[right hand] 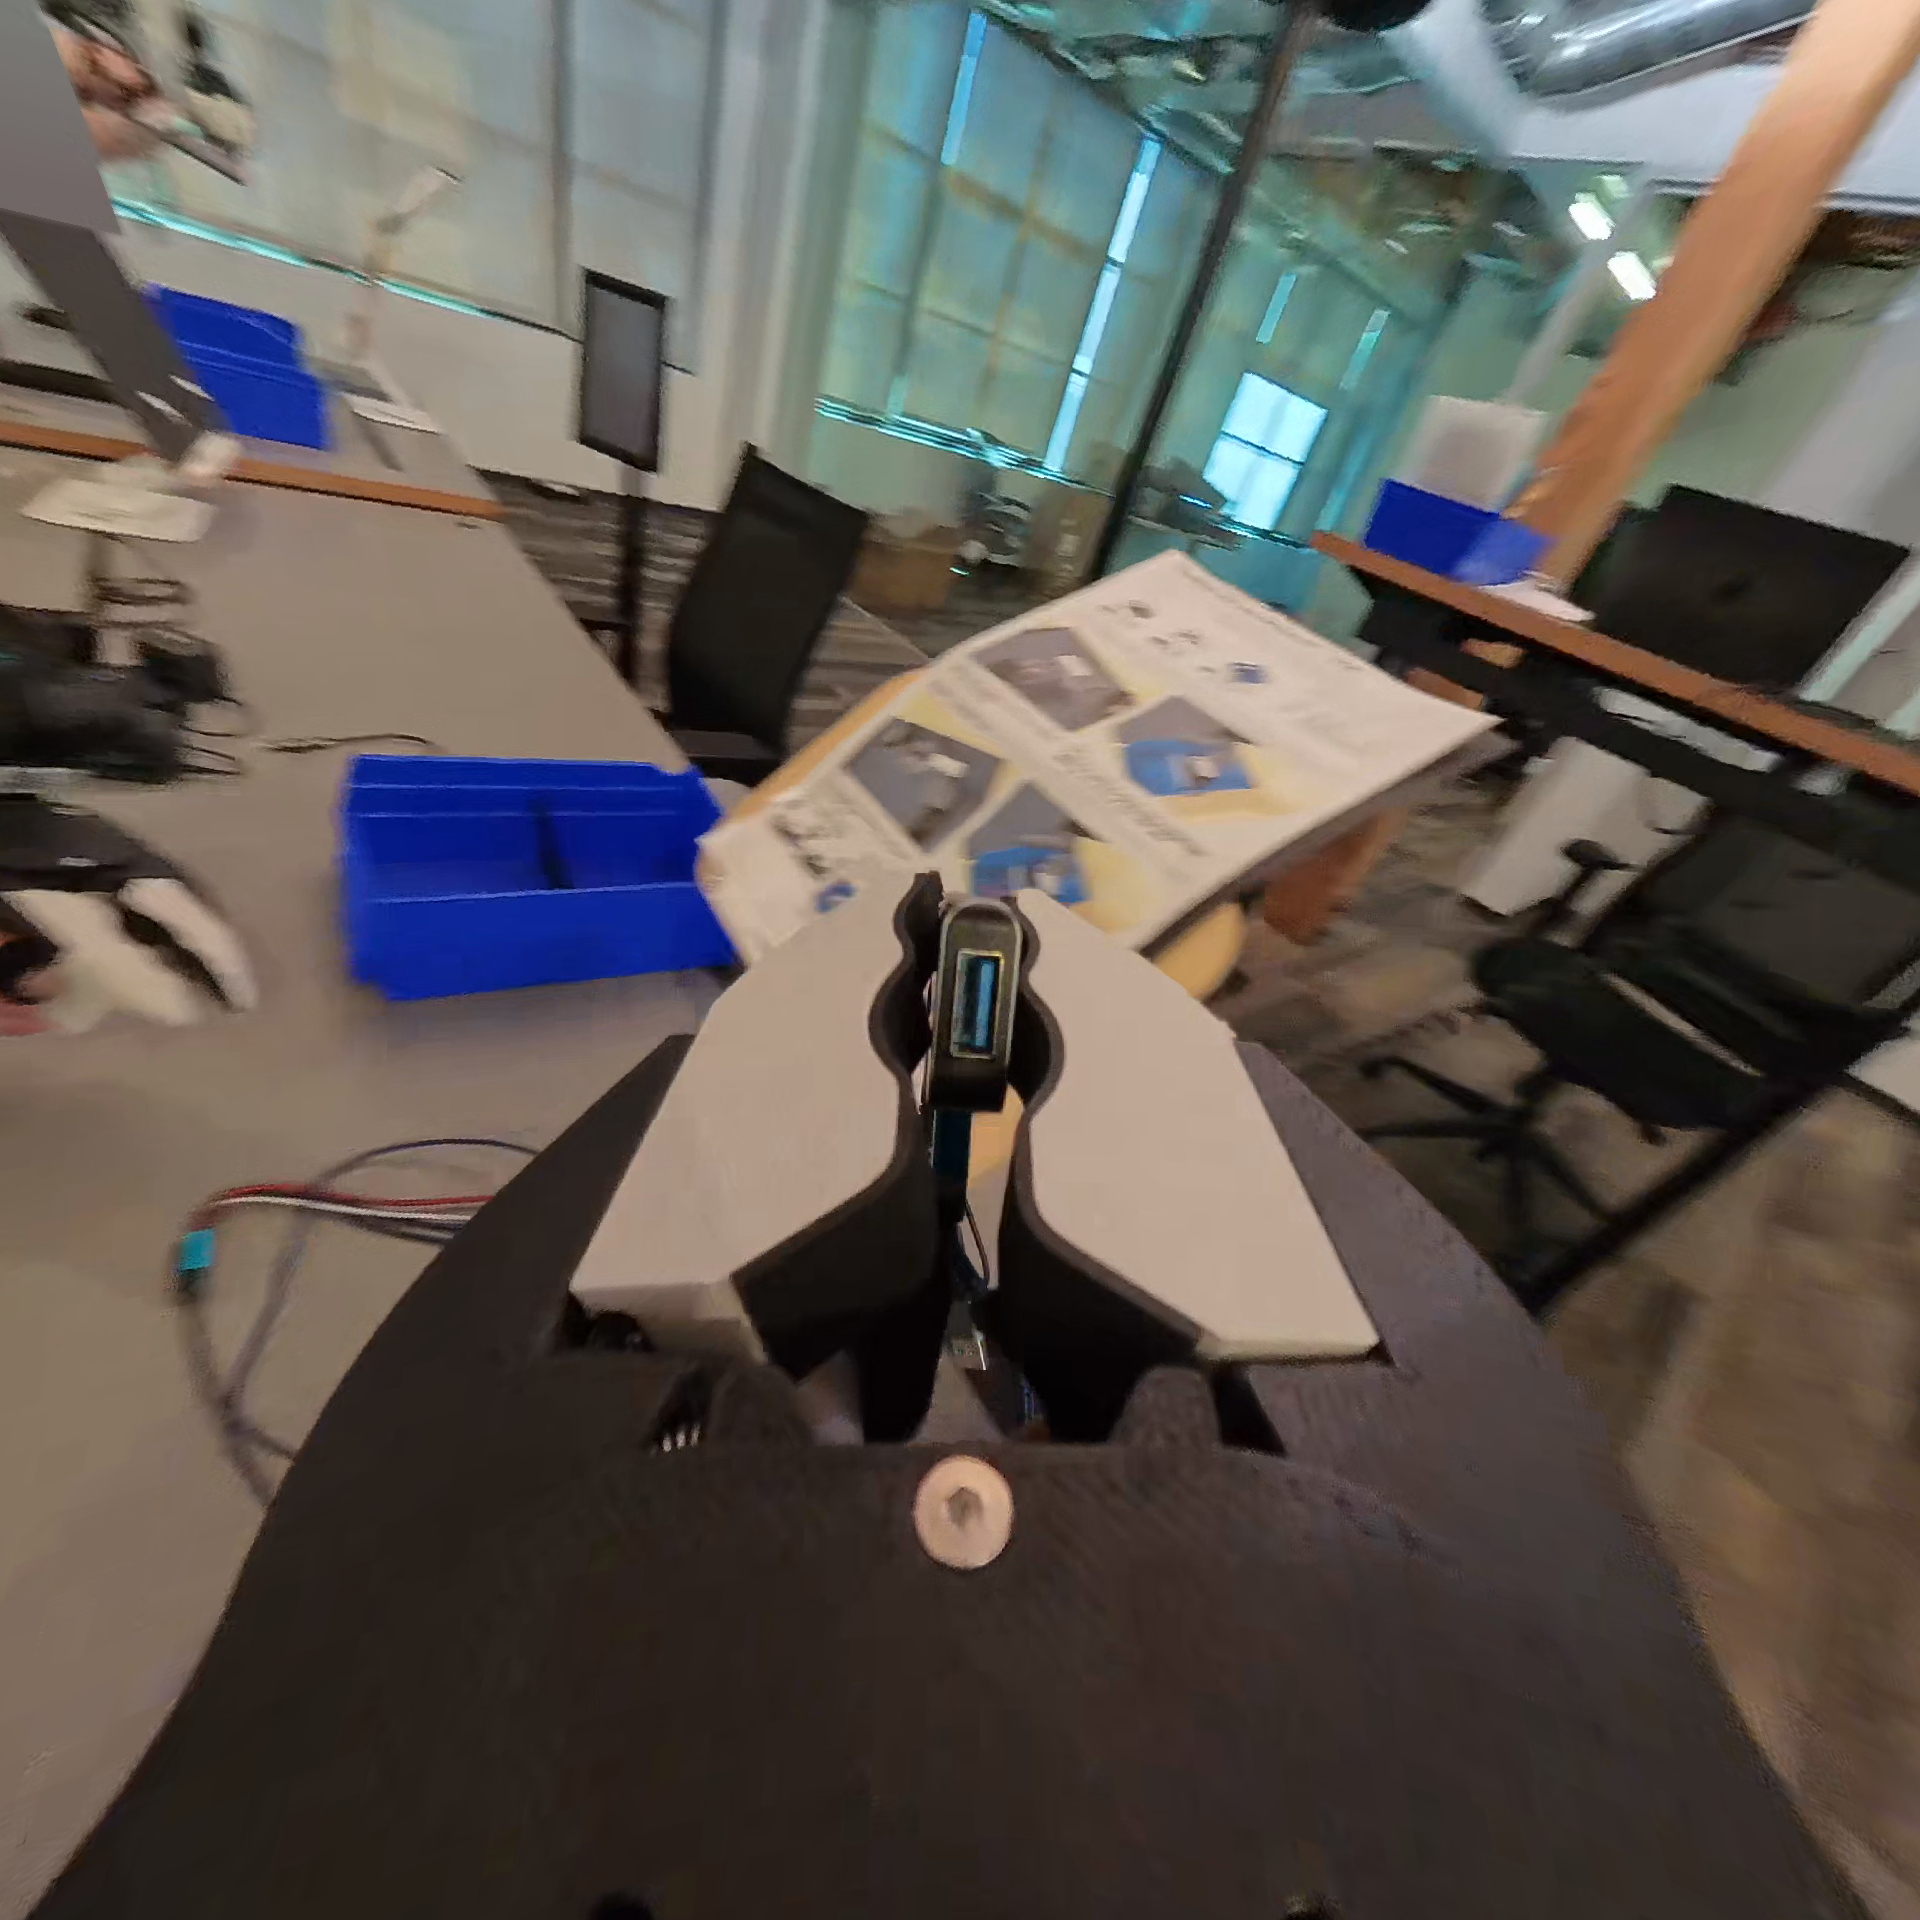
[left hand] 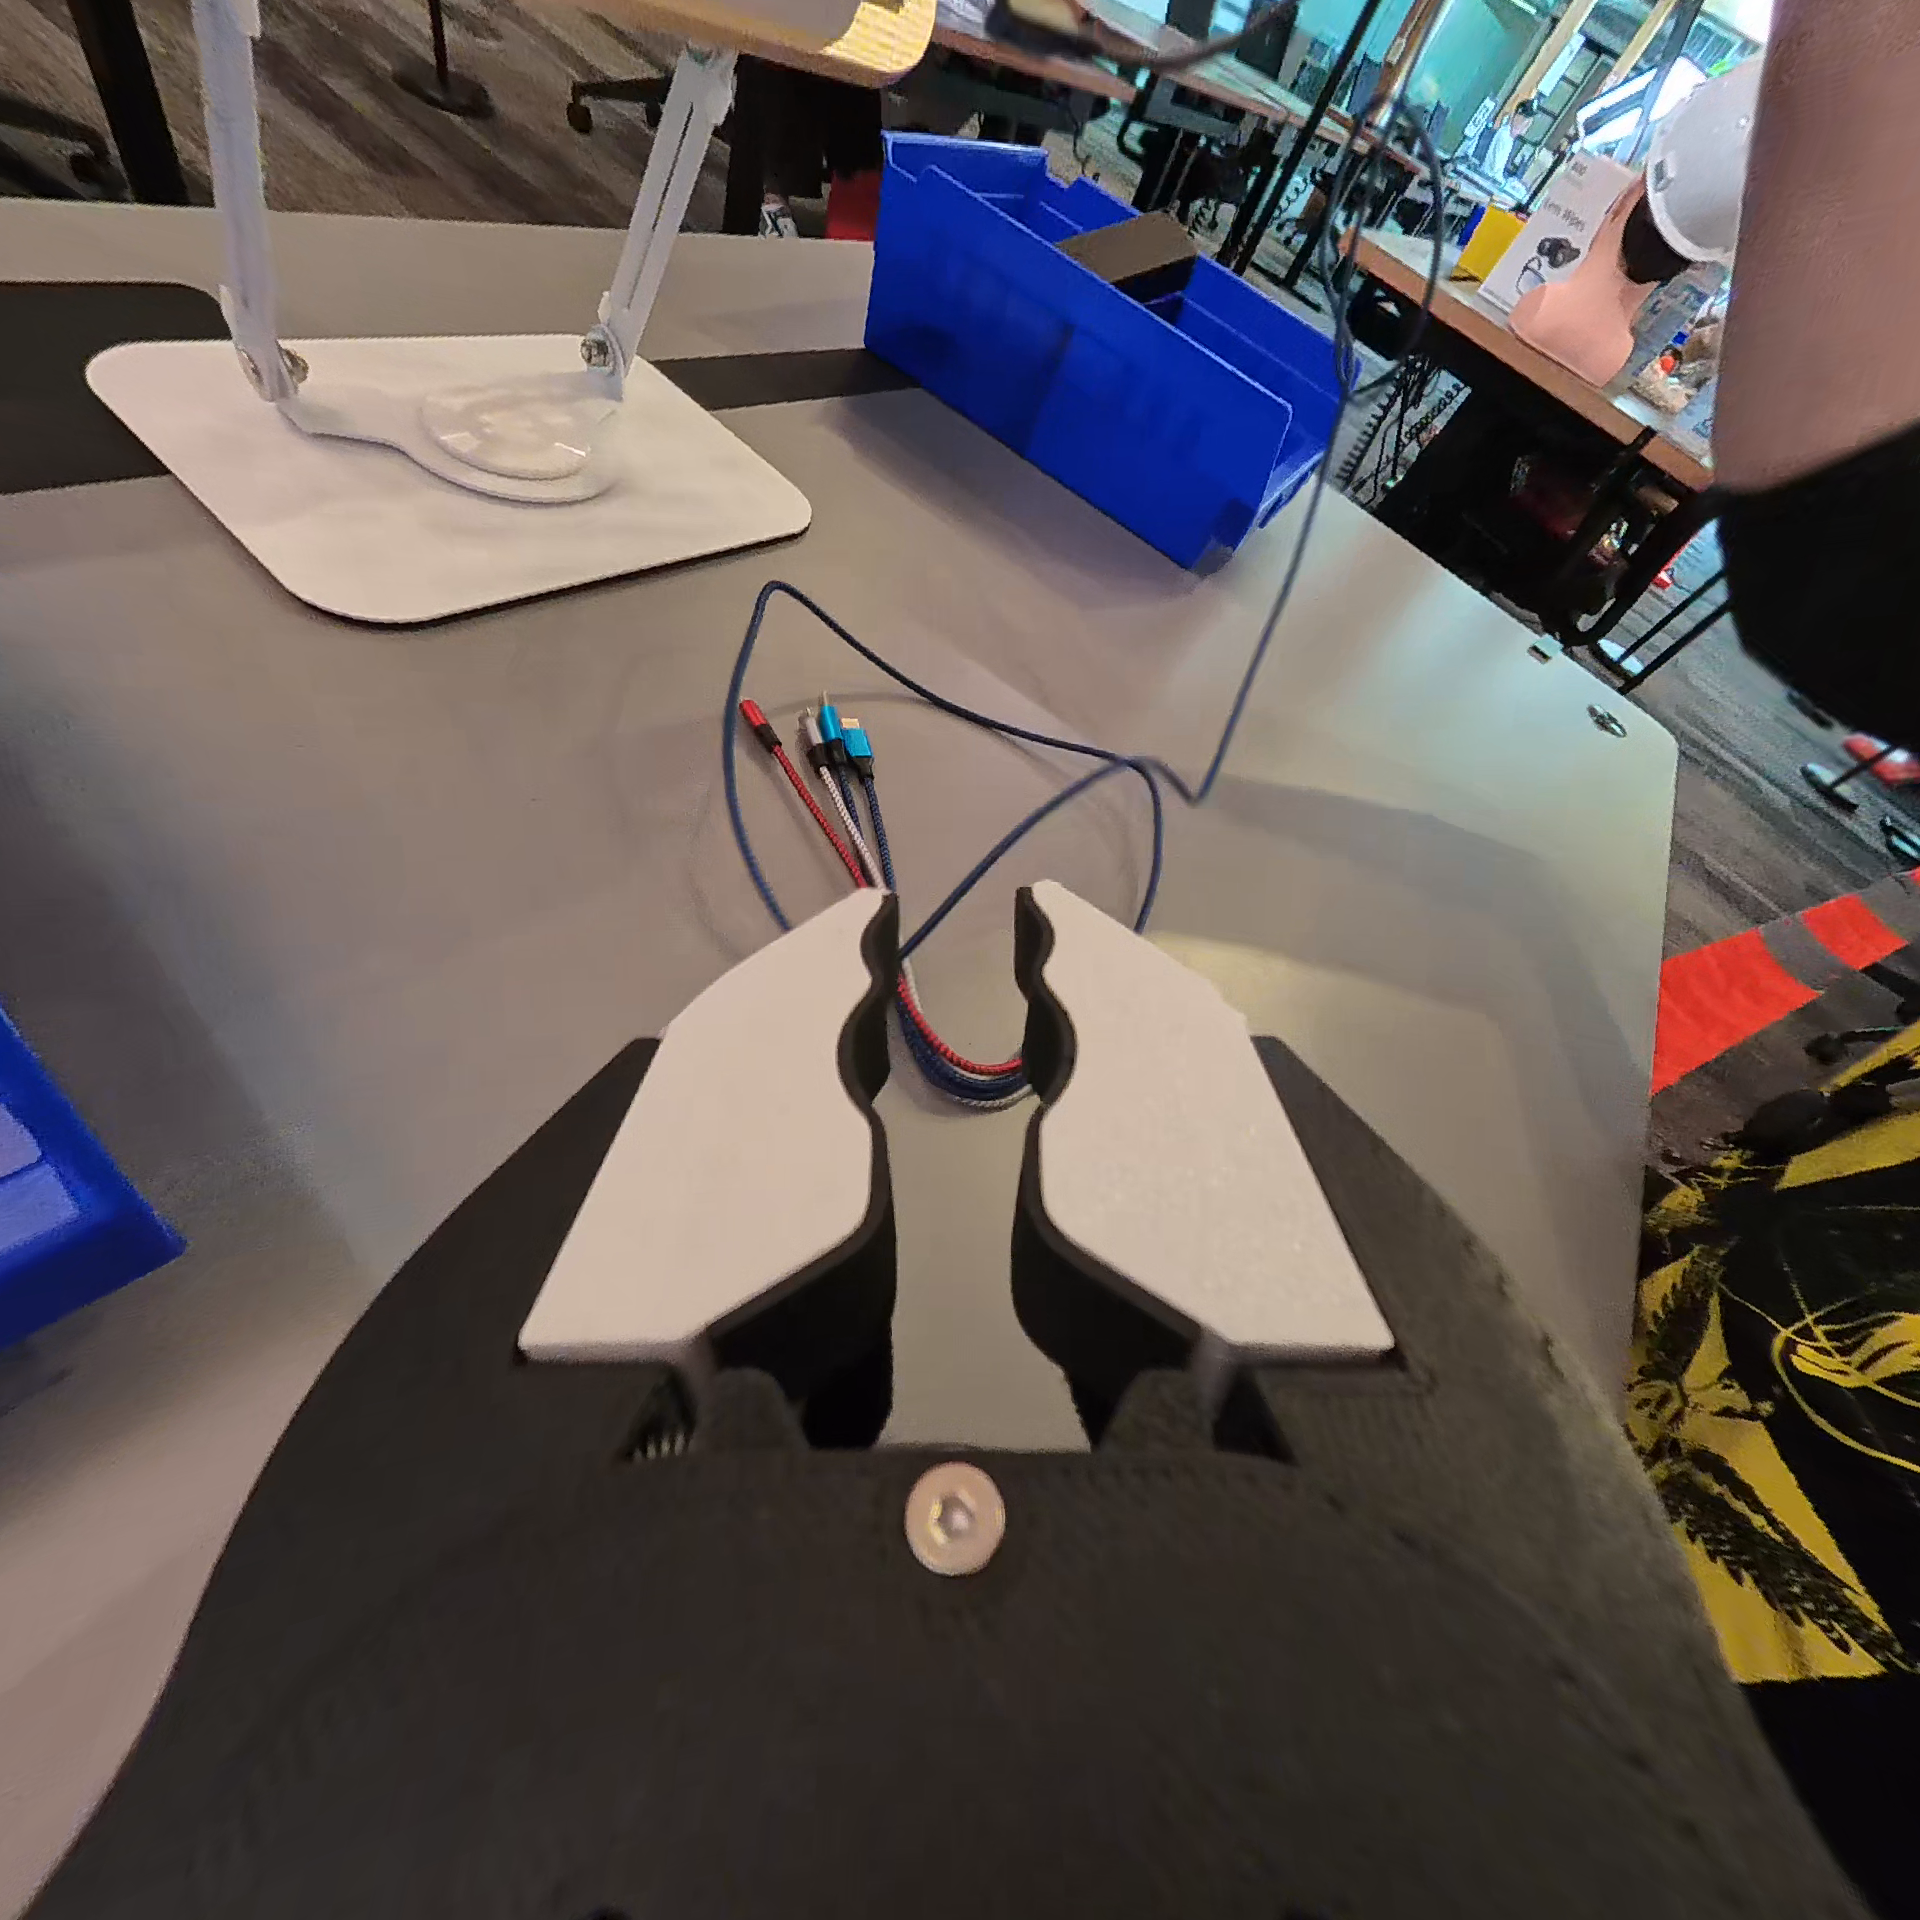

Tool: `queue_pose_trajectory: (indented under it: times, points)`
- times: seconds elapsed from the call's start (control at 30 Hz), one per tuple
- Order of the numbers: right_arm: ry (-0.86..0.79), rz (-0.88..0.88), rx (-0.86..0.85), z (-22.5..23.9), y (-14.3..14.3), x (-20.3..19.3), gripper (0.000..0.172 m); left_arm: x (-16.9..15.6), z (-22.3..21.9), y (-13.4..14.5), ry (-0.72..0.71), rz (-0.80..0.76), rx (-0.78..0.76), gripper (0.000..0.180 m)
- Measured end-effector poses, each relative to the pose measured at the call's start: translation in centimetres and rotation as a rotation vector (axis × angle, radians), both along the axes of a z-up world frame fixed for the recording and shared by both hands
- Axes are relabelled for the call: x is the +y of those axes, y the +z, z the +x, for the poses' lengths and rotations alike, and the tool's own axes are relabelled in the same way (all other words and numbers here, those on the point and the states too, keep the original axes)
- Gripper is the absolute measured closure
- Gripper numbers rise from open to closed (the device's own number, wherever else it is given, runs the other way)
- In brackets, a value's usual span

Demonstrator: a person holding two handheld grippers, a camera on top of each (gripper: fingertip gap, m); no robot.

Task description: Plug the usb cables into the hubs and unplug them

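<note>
right gripper [right hand: 971, 971] fingers clamp the dark hub [right hand: 975, 997], port empty; left gripper [left hand: 956, 935] fingers stand narrowly apart over the cables [left hand: 831, 790], gripping none. plugging remains.

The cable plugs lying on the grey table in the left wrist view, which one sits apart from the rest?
The red plug on the red braided cable: it lies alone at the left, while the silver plug and two light-blue plugs bunch together.

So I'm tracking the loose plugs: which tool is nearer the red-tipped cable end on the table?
Left. The left tool hovers open just behind the red-tipped cable end; the right tool, clamping the hub, is raised off to the side.
</note>
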State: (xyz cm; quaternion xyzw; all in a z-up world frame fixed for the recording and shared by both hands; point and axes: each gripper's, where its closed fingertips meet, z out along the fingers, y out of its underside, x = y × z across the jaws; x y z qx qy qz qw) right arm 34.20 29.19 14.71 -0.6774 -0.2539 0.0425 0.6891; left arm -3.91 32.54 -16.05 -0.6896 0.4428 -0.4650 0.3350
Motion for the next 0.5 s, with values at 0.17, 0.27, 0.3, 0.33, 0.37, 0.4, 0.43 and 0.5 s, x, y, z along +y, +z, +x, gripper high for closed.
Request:
queue_pose_trajectory:
  times: [0.17,0.27,0.3,0.33,0.37,0.4,0.43,0.5]
  points:
    - [-0.197,0.117,-0.097,8.8,2.6,4.4,0.162,0.1,0.4,-1.0,0.003,-0.018,0.011,0.16]
    - [-0.292,0.209,-0.104,13.8,3.7,6.5,0.161,0.1,0.6,-1.6,0.003,-0.026,0.024,0.159]
    - [-0.309,0.252,-0.074,15.3,4.0,6.9,0.161,0.0,0.7,-1.8,0.001,-0.025,0.03,0.159]
    - [-0.311,0.288,-0.018,16.6,3.9,7.1,0.161,0.0,0.7,-2.1,-0.001,-0.024,0.036,0.159]
    - [-0.309,0.305,0.043,17.9,3.3,7.4,0.161,0.0,0.7,-2.3,0.0,-0.024,0.043,0.159]
    - [-0.312,0.304,0.089,19.2,2.2,7.8,0.162,0.0,0.7,-2.5,0.003,-0.024,0.046,0.159]
    - [-0.312,0.291,0.125,20.2,0.8,8.3,0.162,0.1,0.7,-2.6,0.003,-0.028,0.045,0.159]
    - [-0.281,0.242,0.168,21.2,-2.8,9.3,0.161,0.1,0.8,-3.1,-0.001,-0.037,0.051,0.159]
